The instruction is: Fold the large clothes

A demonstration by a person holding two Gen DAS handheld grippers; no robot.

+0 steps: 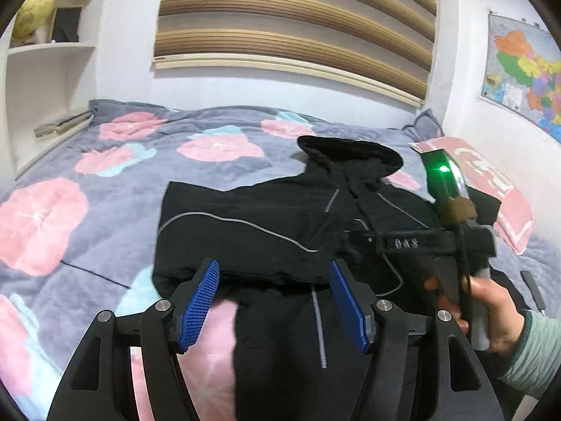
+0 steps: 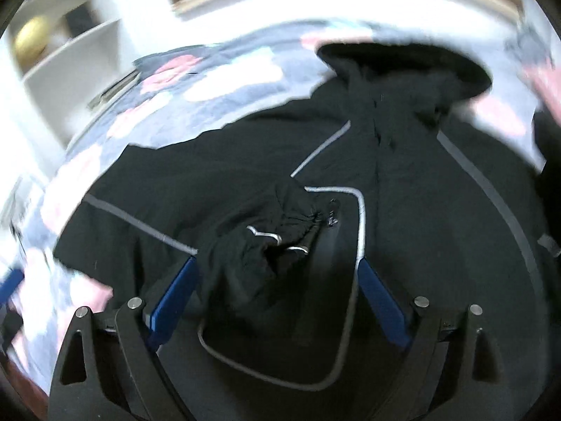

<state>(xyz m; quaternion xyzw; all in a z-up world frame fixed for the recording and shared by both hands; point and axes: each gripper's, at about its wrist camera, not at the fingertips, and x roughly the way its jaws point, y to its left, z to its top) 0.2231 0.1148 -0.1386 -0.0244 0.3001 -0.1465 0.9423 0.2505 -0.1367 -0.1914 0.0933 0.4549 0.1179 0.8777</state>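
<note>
The left gripper (image 1: 275, 275) hangs with its blue pads (image 1: 200, 310) spread wide and nothing between them, poised just above the near folded edge of a black hooded jacket (image 1: 245, 231). The right gripper (image 2: 277, 273) also has its jaws parted; a bunched sleeve cuff (image 2: 259, 249) sits in the gap, though blur hides whether either pad touches it. The jacket lies on a grey bedspread with pink flowers (image 1: 87, 182), hood (image 1: 350, 151) toward the wall, one sleeve folded across the chest. In the left view, the person's right hand (image 1: 491, 312) holds the other tool's handle. A pink cushion (image 1: 491, 189) rests beside the jacket.
</note>
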